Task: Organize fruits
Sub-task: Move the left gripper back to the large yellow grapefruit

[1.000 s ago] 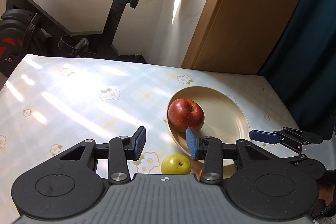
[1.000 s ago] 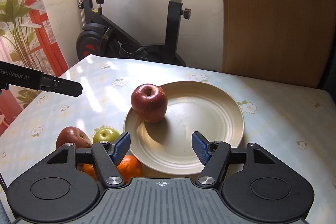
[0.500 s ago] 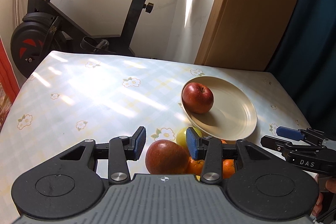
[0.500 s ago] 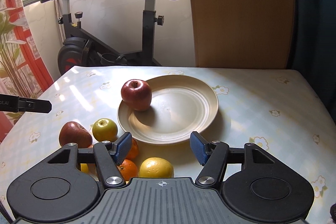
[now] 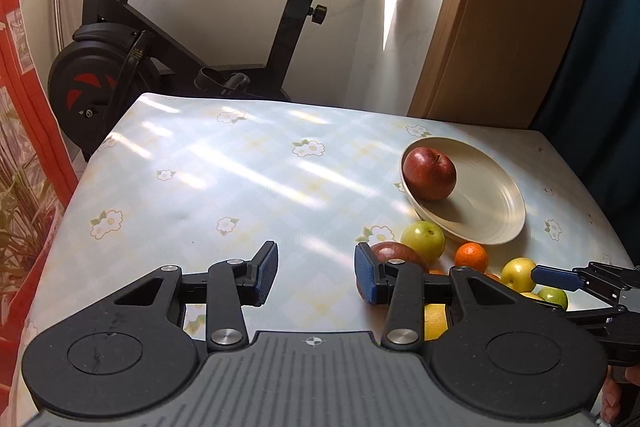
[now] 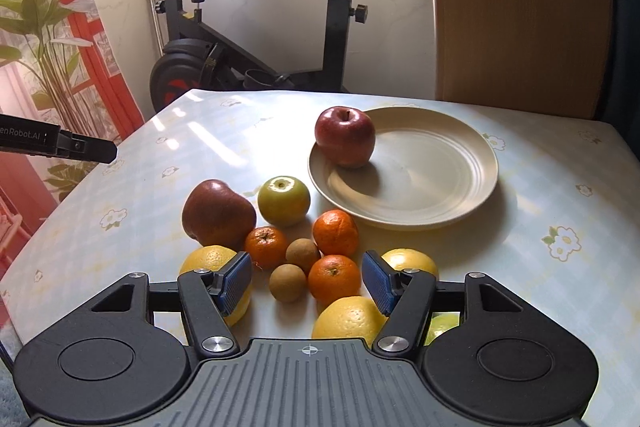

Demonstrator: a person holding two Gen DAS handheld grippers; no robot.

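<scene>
A red apple [image 6: 345, 137] [image 5: 429, 173] stands on the left side of a cream plate [image 6: 440, 187] [image 5: 504, 223]. In front of the plate lies a loose heap: a dark red apple [image 6: 218, 213], a green apple [image 6: 284, 201], three mandarins [image 6: 335, 231], two small brown fruits [image 6: 287, 282] and yellow citrus [image 6: 348, 319]. My right gripper [image 6: 307, 281] hangs open just short of the heap, nothing pressed between its pads. My left gripper [image 5: 316, 277] is open over bare tablecloth, left of the dark red apple [image 5: 394, 251].
The table [image 6: 540, 187] has a pale flowered cloth. An exercise bike [image 5: 120, 67] stands behind its far edge, beside a wooden panel [image 6: 520, 7]. A plant and a red window frame [image 6: 40, 27] are to the left. The left gripper's finger [image 6: 60, 145] reaches in over the table's left edge.
Both grippers have drawn back from the plate, so more of the fruit heap shows. The left one has also shifted left, off the fruit. The fruit has not moved.
</scene>
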